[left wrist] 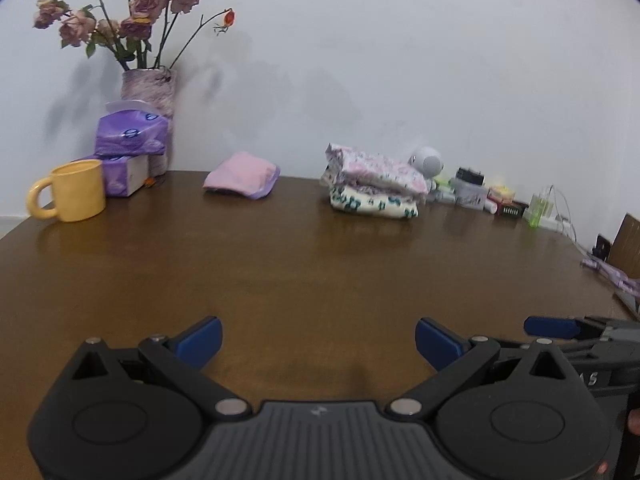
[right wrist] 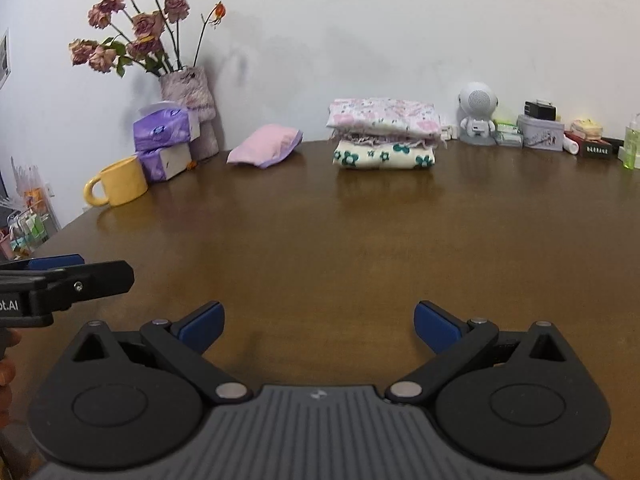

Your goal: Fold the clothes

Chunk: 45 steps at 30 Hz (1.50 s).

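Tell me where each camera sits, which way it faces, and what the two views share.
Left wrist: sits on the left tongs, looks across the table to the wall; the right tongs show at its right edge.
Right wrist: sits on the right tongs, faces the same way; the left tongs show at its left edge.
Shared: mug, pink cloth, folded stack, flowers.

**Folded clothes at the table's far edge**

A pink-floral garment (right wrist: 384, 117) lies folded atop a cream one with green flowers (right wrist: 384, 158), forming a neat stack near the wall. Well to its left lies a pink folded piece (right wrist: 264, 146), slightly puffed.
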Motion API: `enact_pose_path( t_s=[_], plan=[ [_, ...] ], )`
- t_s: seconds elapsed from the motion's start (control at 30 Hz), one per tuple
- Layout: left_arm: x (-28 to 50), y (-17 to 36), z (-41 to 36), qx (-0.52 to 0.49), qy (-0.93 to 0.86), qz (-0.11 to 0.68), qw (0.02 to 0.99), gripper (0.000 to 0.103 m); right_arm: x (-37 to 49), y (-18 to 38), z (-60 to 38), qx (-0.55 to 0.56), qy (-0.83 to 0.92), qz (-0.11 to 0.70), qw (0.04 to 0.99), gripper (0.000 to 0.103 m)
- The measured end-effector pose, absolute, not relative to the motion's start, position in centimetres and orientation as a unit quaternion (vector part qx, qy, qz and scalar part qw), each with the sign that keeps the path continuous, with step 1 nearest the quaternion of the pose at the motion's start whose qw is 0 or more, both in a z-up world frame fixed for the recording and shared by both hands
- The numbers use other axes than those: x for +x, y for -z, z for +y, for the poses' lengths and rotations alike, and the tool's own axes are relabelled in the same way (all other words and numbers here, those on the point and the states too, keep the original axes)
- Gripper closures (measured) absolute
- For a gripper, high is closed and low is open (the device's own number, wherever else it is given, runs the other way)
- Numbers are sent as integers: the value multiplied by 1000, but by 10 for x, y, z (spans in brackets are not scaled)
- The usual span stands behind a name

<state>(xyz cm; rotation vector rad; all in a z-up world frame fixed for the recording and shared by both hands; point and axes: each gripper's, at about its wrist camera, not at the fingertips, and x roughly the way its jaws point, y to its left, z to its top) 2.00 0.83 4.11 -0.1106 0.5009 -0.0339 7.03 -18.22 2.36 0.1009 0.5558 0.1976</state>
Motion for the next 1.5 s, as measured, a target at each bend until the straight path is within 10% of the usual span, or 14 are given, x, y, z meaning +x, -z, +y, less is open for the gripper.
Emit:
enact_pose_path(
  t_s=[1.5],
  plan=[
    [-22, -6, 21, -45, -1, 291, 956, 0, 8, -1, -158, 80, -94, 272, 954, 0]
  ],
)
